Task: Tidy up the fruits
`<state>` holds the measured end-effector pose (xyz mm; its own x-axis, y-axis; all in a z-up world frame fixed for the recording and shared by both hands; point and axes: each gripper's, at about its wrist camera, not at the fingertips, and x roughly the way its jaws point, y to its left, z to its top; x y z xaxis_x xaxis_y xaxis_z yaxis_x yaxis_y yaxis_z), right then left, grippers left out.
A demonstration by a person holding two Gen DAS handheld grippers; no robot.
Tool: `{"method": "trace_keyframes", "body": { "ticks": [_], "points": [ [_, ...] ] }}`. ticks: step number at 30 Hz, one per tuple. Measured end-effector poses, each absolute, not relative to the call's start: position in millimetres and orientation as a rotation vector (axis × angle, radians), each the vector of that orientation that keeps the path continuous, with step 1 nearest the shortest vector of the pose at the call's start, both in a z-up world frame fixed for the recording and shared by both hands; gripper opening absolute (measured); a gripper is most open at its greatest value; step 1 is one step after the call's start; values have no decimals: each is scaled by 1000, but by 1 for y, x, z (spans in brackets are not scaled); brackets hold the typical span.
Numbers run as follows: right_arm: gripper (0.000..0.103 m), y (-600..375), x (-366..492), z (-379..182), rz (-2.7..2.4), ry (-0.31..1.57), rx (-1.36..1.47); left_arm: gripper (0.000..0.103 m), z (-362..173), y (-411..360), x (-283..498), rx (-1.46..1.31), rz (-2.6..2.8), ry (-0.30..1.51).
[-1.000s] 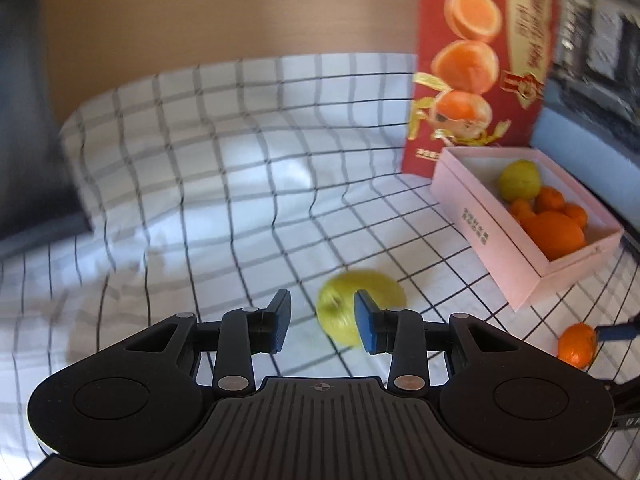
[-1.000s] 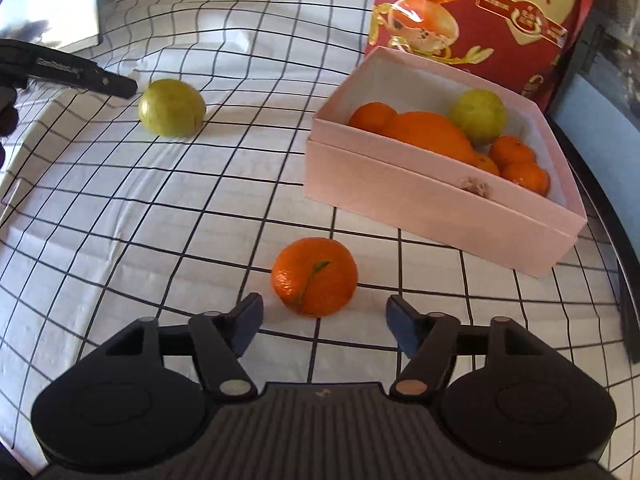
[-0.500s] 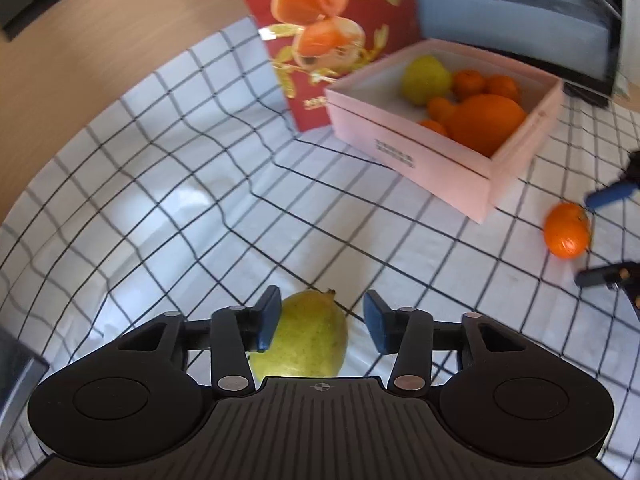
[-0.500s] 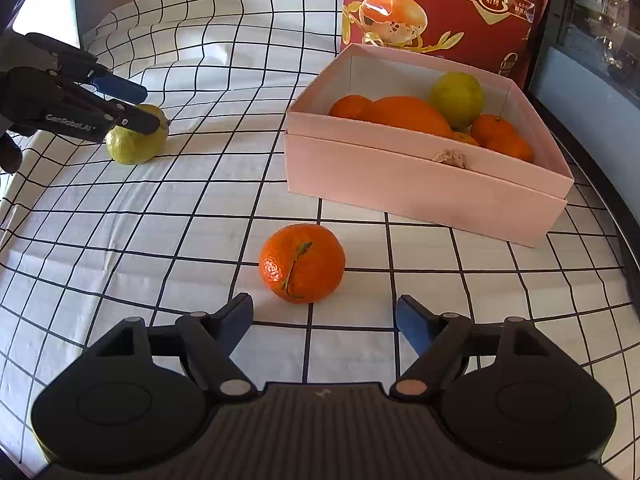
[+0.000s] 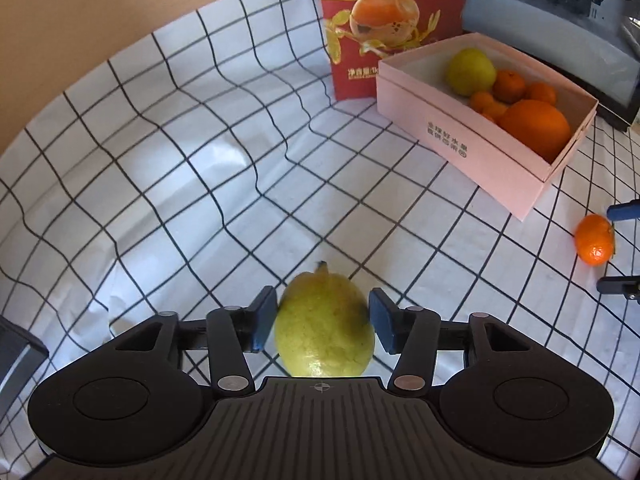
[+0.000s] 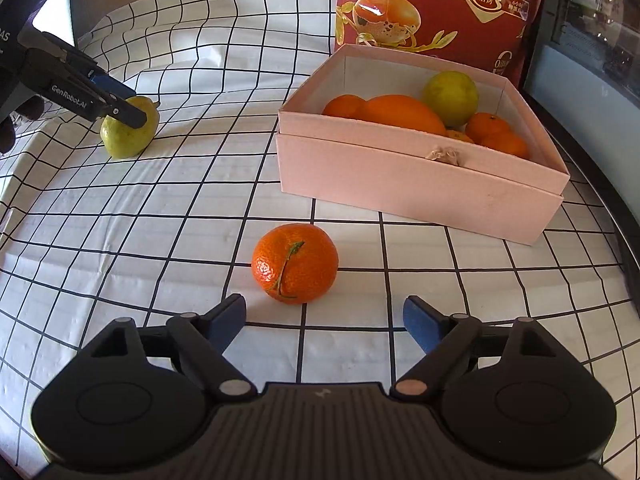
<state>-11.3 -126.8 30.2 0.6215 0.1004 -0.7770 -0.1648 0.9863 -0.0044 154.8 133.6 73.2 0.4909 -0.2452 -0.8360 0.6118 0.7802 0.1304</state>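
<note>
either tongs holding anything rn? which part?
Nothing held. Left tongs are open around the pear, gaps either side; right tongs are open short of the mandarin.

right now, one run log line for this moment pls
left gripper: open, straddling pear | right gripper: open, short of mandarin | pink box: holds fruit

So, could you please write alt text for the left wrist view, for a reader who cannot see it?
The left gripper is open around a yellow-green pear lying on a white checked cloth. Farther right, a pink box holds oranges and another green fruit, with a red bag behind it and a loose mandarin beside it.
</note>
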Motion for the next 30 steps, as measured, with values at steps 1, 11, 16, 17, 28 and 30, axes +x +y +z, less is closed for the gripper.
{"method": "trace_keyframes", "body": {
  "ticks": [1, 11, 16, 17, 28, 30],
  "points": [
    [87, -127, -11, 30, 152, 887, -77, 59, 73, 134, 155, 453, -539, 932],
    [90, -126, -11, 29, 142, 887, -72, 69, 58, 148, 165, 433, -501, 1000],
    [91, -126, -10, 29, 138, 888, -70, 70, 53, 151, 172, 423, -481, 1020],
    [91, -125, -10, 29, 137, 886, -70, 69, 52, 152, 174, 412, -480, 1026],
    [101, -130, -15, 22, 101, 841, -45, 68, 44, 175, 177, 253, -471, 1071],
    [103, -130, -14, 22, 99, 839, -44, 68, 45, 184, 184, 135, -460, 1081]
  ]
}}
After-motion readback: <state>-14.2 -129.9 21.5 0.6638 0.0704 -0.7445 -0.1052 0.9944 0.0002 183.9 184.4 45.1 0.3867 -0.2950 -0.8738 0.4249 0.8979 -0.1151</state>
